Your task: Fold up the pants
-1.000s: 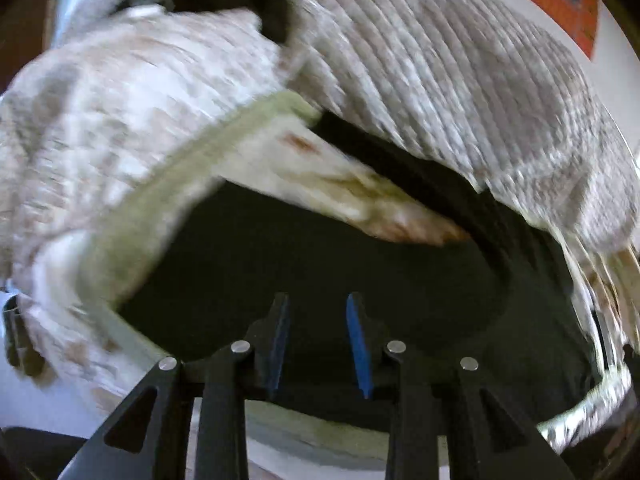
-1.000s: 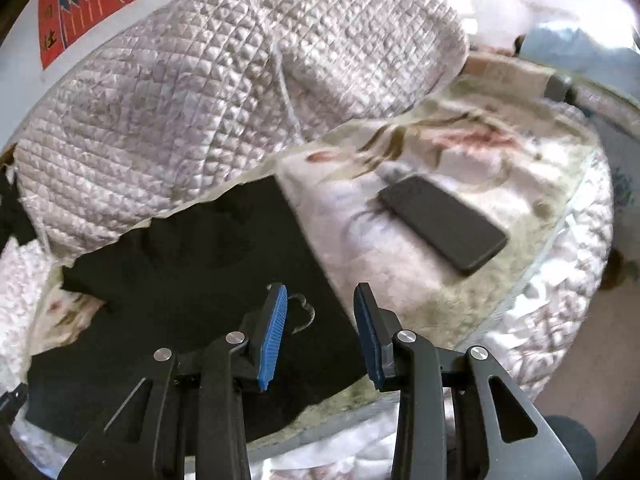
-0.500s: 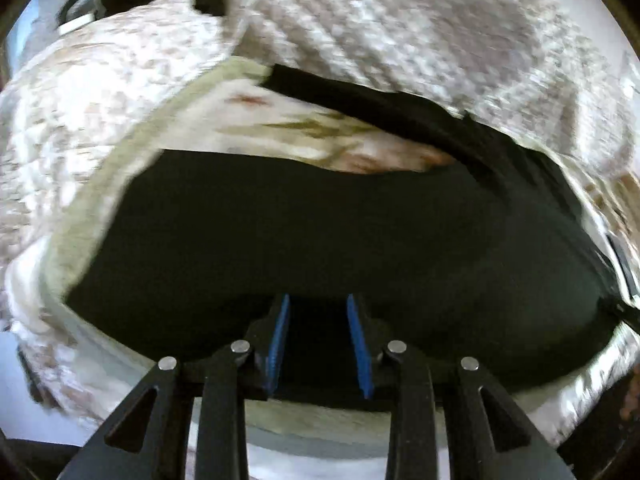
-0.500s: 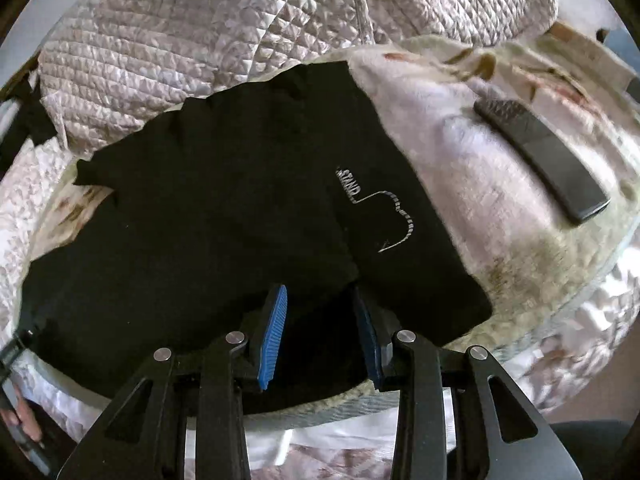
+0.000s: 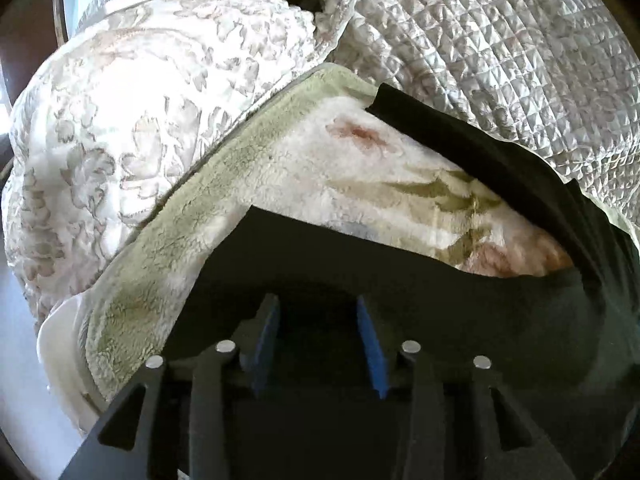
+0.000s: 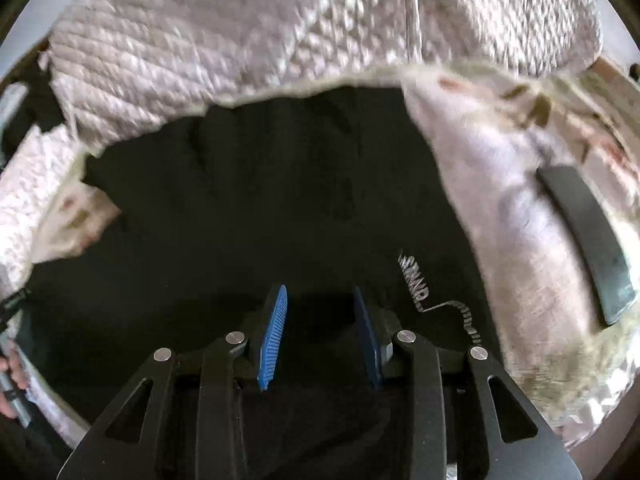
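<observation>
Black pants lie spread on a floral fleece blanket on a bed. In the left wrist view one leg runs under my left gripper, and the other leg lies along the quilted cover. The left gripper's jaws are opening over the dark cloth, and the blue pads press on nothing. My right gripper hovers open low over the pants, just left of a white printed logo. I cannot tell whether either gripper touches the cloth.
A bulky quilted cover is heaped behind the pants, also quilted cover. A dark flat device lies on the blanket to the right. A patterned white bedspread falls off at the left. A person's hand shows at the left edge.
Both grippers came down closer to the pants. The left view swung along the near leg toward its end and its jaws widened. The logo now sits beside the right finger.
</observation>
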`<state>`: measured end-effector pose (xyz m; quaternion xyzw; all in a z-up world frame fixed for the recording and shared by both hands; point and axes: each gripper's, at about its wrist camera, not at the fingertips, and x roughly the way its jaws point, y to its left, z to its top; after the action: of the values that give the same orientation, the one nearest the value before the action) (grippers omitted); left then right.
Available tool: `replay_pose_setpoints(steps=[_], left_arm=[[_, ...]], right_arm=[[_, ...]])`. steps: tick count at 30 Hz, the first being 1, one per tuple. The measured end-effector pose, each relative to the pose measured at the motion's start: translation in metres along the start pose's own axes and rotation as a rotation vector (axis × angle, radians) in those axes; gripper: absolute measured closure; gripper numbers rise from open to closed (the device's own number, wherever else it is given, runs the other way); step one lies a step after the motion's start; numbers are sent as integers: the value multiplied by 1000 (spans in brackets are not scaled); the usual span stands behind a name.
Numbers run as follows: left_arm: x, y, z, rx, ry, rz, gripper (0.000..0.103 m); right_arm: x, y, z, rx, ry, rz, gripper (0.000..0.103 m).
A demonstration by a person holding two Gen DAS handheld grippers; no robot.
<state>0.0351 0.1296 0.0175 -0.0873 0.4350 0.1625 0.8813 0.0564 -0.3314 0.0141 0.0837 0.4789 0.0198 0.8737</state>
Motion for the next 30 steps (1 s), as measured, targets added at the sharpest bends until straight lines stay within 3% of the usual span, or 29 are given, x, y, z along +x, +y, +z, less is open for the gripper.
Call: replay_pose_setpoints(steps=[5, 8, 13, 22, 25, 30], left_arm=[[-11, -19, 1, -5, -33, -65, 52], [-25, -43, -7, 59, -75, -140, 52], [-40, -77, -26, 166, -68, -222, 51], [-51, -105, -59, 233, -40, -265, 49], [-41, -110, -65, 253, -22, -248, 49], [-40, -114, -69, 271, -38, -229, 45]], right_arm=[[-11, 5, -2, -12, -75, 39, 66], [-16, 12, -7, -27, -100, 87, 59], [-17, 35, -15, -90, -94, 164, 58], [-24, 56, -35, -166, -112, 187, 56], [-11, 59, -40, -175, -57, 164, 56], [-12, 62, -39, -192, -67, 154, 51]])
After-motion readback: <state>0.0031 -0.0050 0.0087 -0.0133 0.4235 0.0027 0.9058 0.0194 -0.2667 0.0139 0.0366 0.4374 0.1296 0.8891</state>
